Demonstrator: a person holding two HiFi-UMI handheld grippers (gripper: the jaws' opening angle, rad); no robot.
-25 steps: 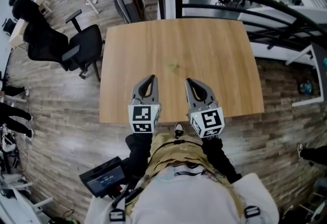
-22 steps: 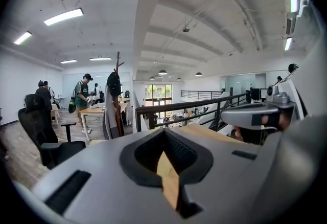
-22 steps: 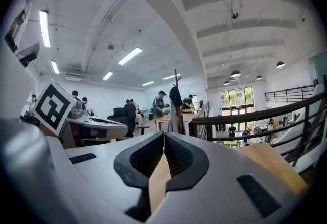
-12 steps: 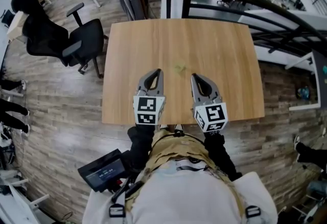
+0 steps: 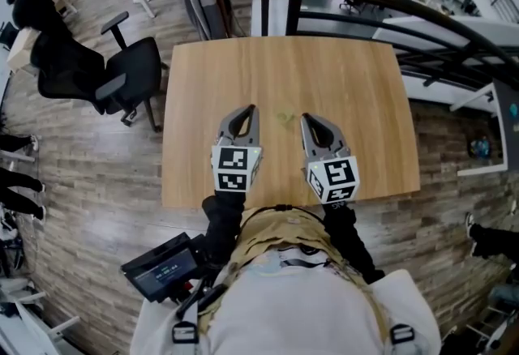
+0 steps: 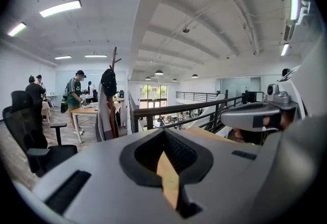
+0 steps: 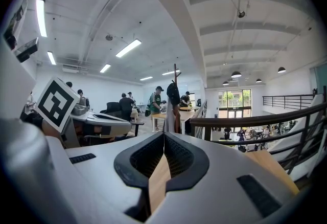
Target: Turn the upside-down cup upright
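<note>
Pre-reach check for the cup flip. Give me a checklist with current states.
1. left gripper empty: ok, jaws together with nothing between them.
2. right gripper empty: ok, jaws together with nothing between them.
3. Jaws opened for a grasp: not ok, both are shut.
4. Target identified: cannot tell. The small pale object on the table ahead of both grippers is too faint to call a cup.
5. Target orientation: cannot tell.

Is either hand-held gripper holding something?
Nothing is held. The left hand-held gripper and the right hand-held gripper both have their jaws shut together, with nothing between them.
</note>
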